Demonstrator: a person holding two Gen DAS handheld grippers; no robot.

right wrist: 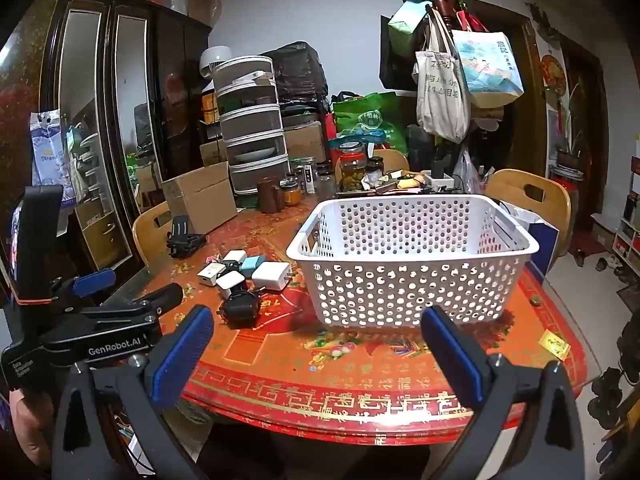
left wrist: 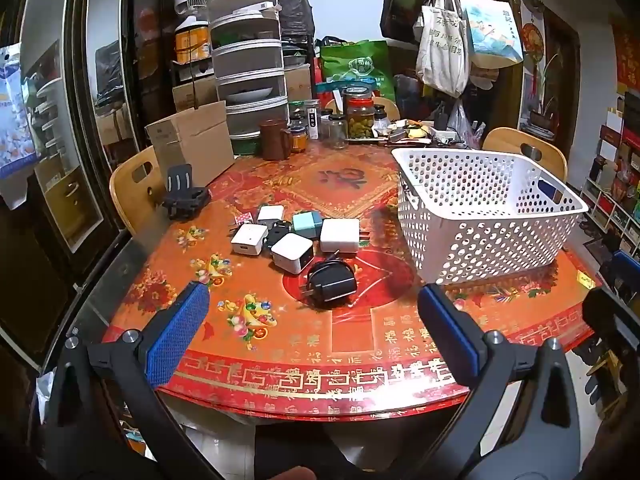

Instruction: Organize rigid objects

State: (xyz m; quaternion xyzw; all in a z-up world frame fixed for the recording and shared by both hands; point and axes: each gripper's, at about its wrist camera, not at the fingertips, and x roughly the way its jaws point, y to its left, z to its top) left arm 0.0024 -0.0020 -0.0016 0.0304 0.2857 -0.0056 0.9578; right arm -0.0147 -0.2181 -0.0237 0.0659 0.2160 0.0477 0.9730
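Note:
Several plug-in chargers lie bunched on the red patterned table: white cubes, a teal one and a black charger nearest me. An empty white perforated basket stands to their right. My left gripper hovers open at the table's near edge, facing the black charger, with nothing between its blue pads. My right gripper is open too, facing the basket with nothing between its fingers. The right wrist view shows the charger pile and the left gripper at the left.
A cardboard box, a brown mug, jars and a stacked food cover crowd the table's far side. A black folding stand sits left of the chargers. Wooden chairs ring the table. A yellow card lies near the right edge.

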